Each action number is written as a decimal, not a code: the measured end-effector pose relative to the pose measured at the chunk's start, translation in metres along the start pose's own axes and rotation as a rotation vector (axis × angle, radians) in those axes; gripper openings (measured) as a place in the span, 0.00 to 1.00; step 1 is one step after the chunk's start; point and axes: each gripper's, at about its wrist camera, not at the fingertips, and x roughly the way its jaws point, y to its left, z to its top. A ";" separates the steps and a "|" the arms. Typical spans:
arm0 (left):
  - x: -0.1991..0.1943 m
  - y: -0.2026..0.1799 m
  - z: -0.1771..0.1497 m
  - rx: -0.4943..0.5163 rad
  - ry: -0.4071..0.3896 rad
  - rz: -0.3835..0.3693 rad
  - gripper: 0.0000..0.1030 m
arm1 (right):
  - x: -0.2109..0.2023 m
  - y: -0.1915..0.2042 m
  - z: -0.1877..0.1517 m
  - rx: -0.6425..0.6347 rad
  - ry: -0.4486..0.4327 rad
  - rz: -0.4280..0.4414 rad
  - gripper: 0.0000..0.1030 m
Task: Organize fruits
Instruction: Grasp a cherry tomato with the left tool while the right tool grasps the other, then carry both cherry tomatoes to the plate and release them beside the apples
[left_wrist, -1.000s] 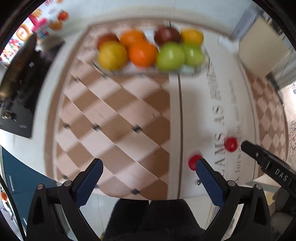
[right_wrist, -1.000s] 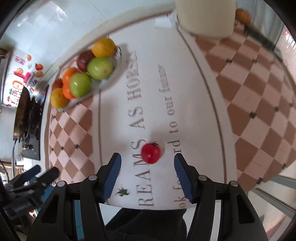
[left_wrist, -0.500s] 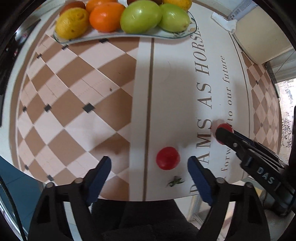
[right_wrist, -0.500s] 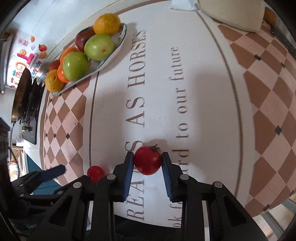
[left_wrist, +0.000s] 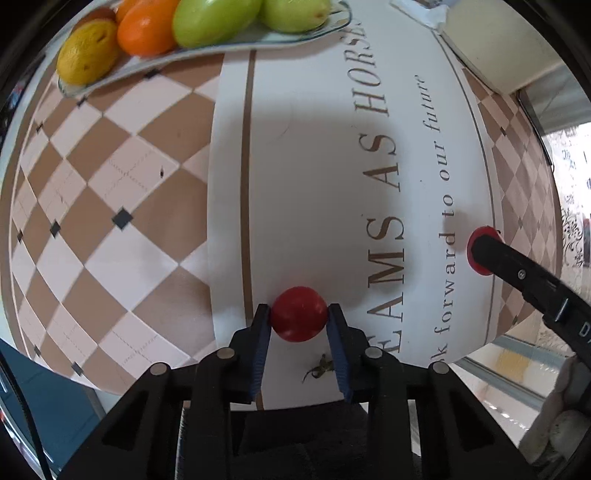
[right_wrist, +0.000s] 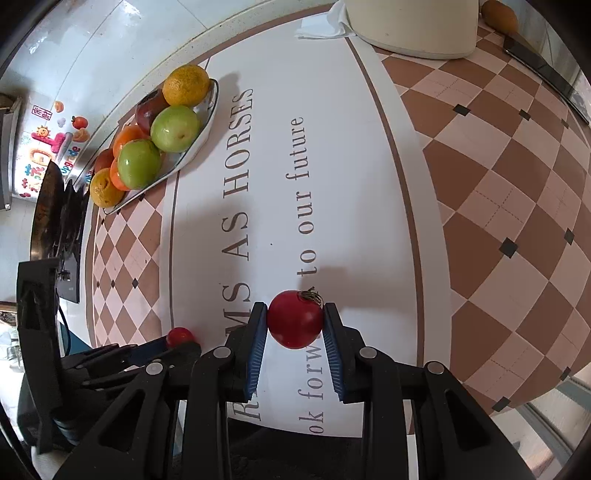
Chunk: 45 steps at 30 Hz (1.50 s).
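Observation:
Two small red tomatoes are held over the white lettered strip of the tablecloth. In the left wrist view my left gripper (left_wrist: 298, 319) is closing its jaws on one tomato (left_wrist: 298, 314), and the blue pads press both its sides. A loose green stem (left_wrist: 319, 367) lies just below it. My right gripper (right_wrist: 295, 321) is shut on the other tomato (right_wrist: 295, 319), which keeps its stem. Each view also shows the other gripper's tomato (left_wrist: 480, 254) (right_wrist: 180, 336). The fruit plate (right_wrist: 212, 107) (left_wrist: 221, 48), with green apples, oranges and a lemon, stands at the far left.
A cream container (right_wrist: 413, 26) and a white tissue (right_wrist: 321, 26) sit at the back right. A black stove (right_wrist: 51, 206) lies beyond the table's left side. The table's near edge (left_wrist: 498, 332) runs close under both grippers.
My left gripper came down over its tomato and closed from wide open onto it. My right gripper closed on the stemmed tomato and shifted a little with it.

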 end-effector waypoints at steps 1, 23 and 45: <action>0.004 -0.009 0.006 0.007 -0.001 -0.002 0.27 | -0.001 0.001 0.001 -0.003 0.000 0.003 0.32; -0.111 0.118 0.063 -0.372 -0.233 -0.254 0.27 | -0.009 0.129 0.038 -0.152 -0.094 0.203 0.32; -0.035 0.221 0.126 -0.680 -0.032 -0.651 0.27 | 0.052 0.157 0.077 -0.108 -0.161 0.106 0.32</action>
